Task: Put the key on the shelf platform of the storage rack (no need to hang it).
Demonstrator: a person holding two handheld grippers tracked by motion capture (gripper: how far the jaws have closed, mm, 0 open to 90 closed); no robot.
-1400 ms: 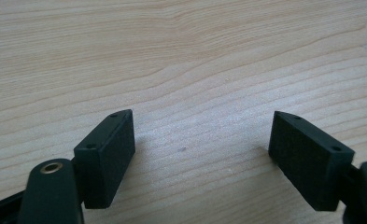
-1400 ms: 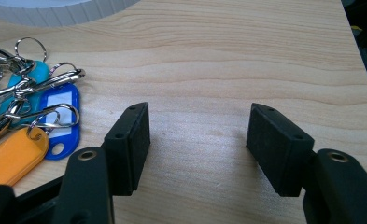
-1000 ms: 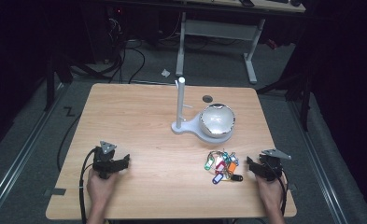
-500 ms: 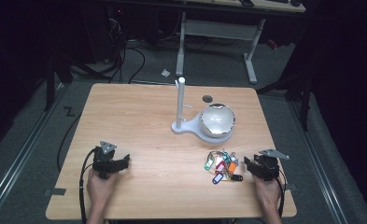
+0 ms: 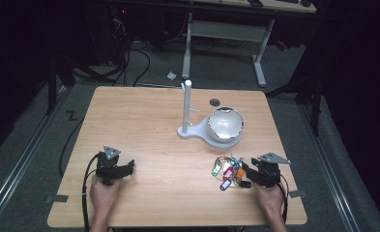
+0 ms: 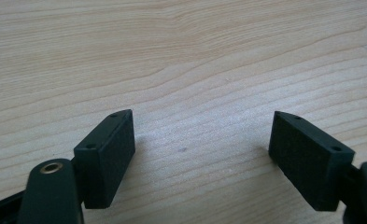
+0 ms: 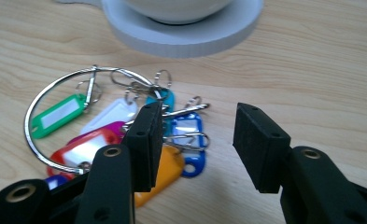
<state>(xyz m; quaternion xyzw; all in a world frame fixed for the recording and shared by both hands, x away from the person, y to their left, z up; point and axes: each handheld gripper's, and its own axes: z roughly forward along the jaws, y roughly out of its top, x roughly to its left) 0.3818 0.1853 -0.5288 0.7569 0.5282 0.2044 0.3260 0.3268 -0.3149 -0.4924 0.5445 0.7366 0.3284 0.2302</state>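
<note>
a bunch of coloured key tags point(image 5: 227, 170) on a metal ring lies flat, near right, just before the white stand's base.

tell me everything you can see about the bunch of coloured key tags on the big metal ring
The bunch of coloured plastic key tags on a large silver wire ring lies flat on the light wooden table, just in front of the white round stand base. Green, white, red, pink, teal, blue and orange tags, some with white label windows, hang by small split rings. The right gripper hovers over it, jaws apart, gripping nothing.
</note>
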